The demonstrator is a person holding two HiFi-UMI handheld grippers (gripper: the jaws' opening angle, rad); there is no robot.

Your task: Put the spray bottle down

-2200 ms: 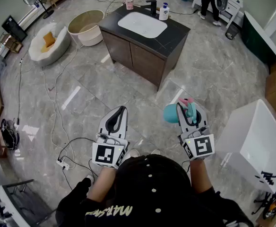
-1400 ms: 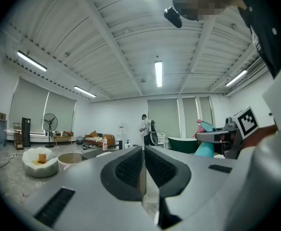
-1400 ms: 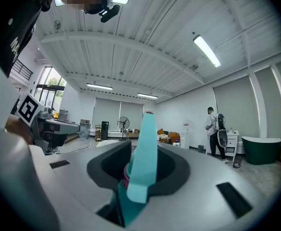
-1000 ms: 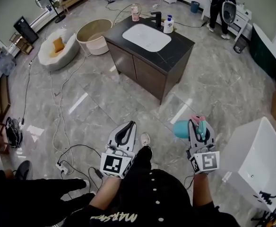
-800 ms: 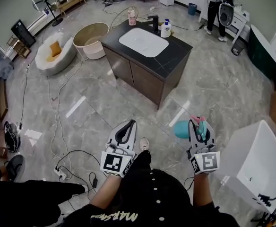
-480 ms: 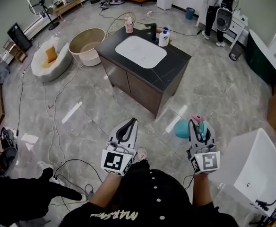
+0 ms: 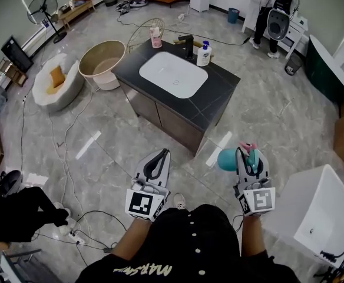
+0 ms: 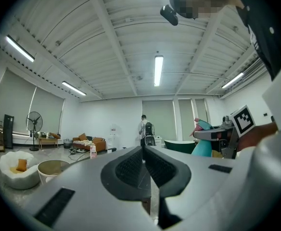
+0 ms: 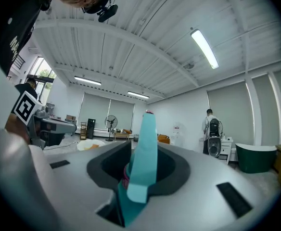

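Nearer the dark worktop (image 7: 219,96) than a second ago, the spray bottle (image 7: 226,159) hangs above the floor (image 7: 101,128), clamped at its neck in the right claw (image 7: 250,152), its teal body jutting left. Level beside it, the left claw (image 7: 158,155) is pressed together, holding nothing.

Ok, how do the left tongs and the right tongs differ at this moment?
The left tongs are empty; the right tongs carry a teal spray bottle. The left tongs' pads meet with nothing between them, while the right tongs' pads stand apart, clamped on the bottle. Both are held out level, side by side over the marble floor, pointing toward the sink cabinet.
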